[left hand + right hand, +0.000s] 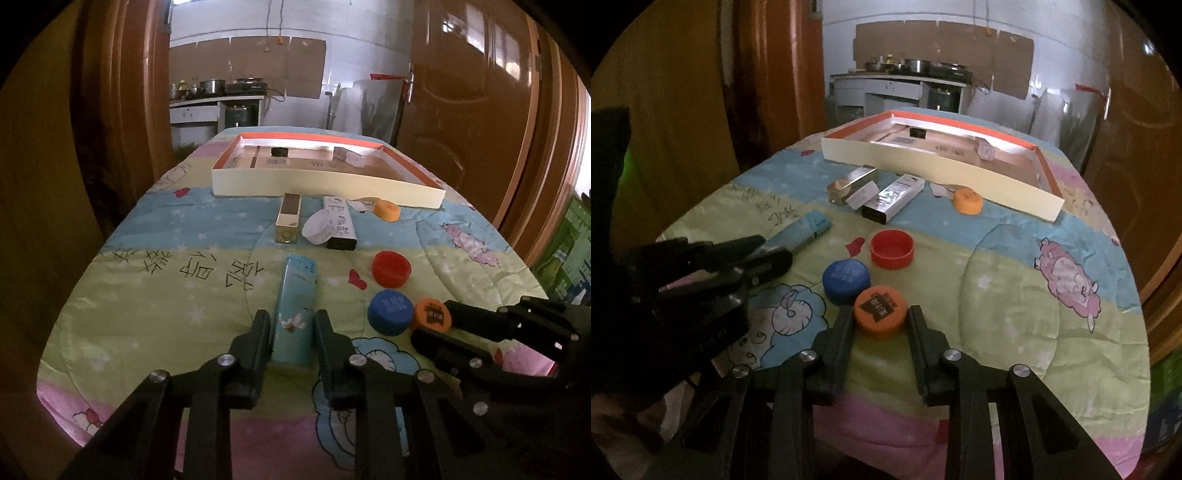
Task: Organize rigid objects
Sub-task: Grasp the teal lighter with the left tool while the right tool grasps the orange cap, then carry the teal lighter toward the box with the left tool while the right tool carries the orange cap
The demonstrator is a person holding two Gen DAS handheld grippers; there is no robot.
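My left gripper (pixel 291 321) straddles the near end of a light blue box (pixel 296 295) lying on the quilt, its jaws close against the box's sides. My right gripper (pixel 881 317) straddles an orange cap with black print (pixel 881 308), its jaws touching the cap's sides. A blue cap (pixel 846 280) and a red cap (pixel 892 248) lie just beyond it. Farther off lie a gold box (pixel 288 218), a white cap (pixel 318 226), a black-and-white box (pixel 339 221) and a plain orange cap (pixel 387 209).
A shallow white tray with an orange rim (pixel 325 186) stands at the far end of the quilt-covered table (pixel 166 295), holding a small black item and a clear one. Wooden doors flank the table. A green carton (pixel 569 251) stands to the right.
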